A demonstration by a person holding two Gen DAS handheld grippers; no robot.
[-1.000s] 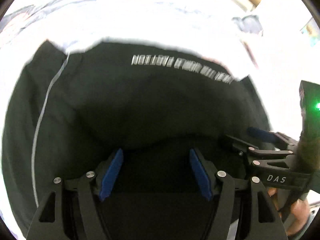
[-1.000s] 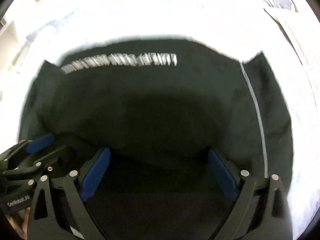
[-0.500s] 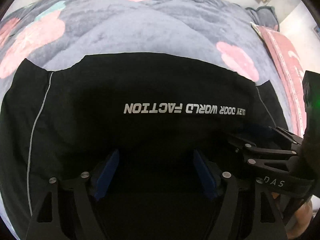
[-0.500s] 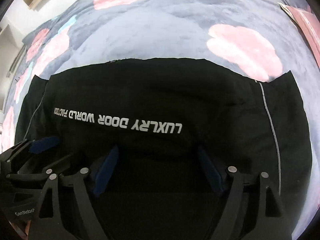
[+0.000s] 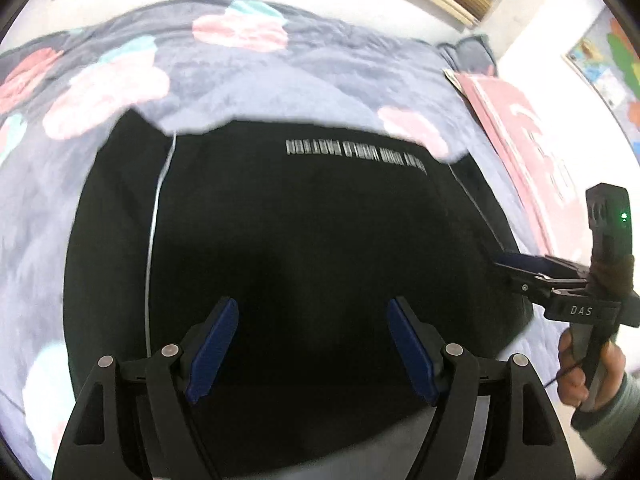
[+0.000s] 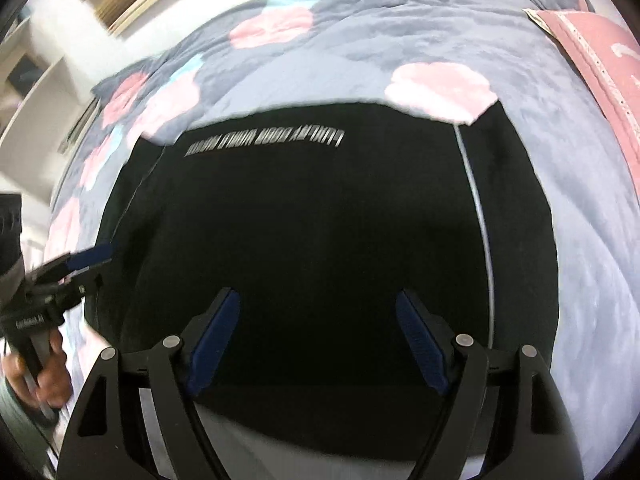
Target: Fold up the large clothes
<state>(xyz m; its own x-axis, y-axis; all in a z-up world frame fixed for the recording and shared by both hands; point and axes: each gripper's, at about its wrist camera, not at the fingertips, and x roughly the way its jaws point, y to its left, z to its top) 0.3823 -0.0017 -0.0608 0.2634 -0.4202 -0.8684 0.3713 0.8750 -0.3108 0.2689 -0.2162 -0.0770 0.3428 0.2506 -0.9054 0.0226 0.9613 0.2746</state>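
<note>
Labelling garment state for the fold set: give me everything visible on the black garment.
The black garment lies flat, folded into a broad rectangle on the grey floral blanket. Dark, matte, soft-looking fabric. A line of silver lettering, motion-blurred and upside down to the cameras, runs near its far edge; a thin pale stripe runs down each side. Only the blanket touches it: both grippers' blue fingers stand apart with nothing visibly held.

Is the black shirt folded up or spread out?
Folded at least once: the black shirt lies as a flat block on the blanket, no sleeves sticking out.
</note>
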